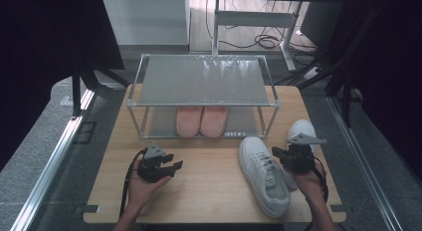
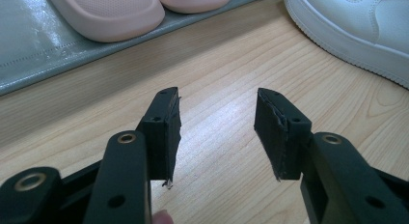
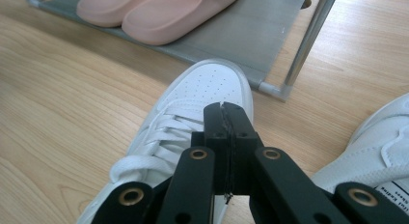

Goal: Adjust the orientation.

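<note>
Hovering my right gripper (image 1: 279,155) over the near white sneaker (image 1: 263,175), I am keeping its jaws pressed flat together with nothing between them; in the right gripper view they are sitting just above the laces. My left gripper (image 1: 175,160) is resting low over the bare bench (image 1: 209,191), well apart from the shoes, its jaws standing fairly wide and empty.

The near sneaker is lying on the bench at the right, toe pointing toward the rack, and the second white sneaker (image 1: 301,129) is sitting just beyond my right hand. I am judging the shoe to be light, with a stiff rubber sole and a smooth leather-like upper that could slip under the pads. The collar edge at the heel or the padded tongue is looking like the best place to pinch, since the wall there is thin enough to fit and soft enough to give.

Farther off, the shoe rack (image 1: 204,102) is holding a pair of pink slippers (image 1: 201,121) on its lower shelf, with room beside them.
</note>
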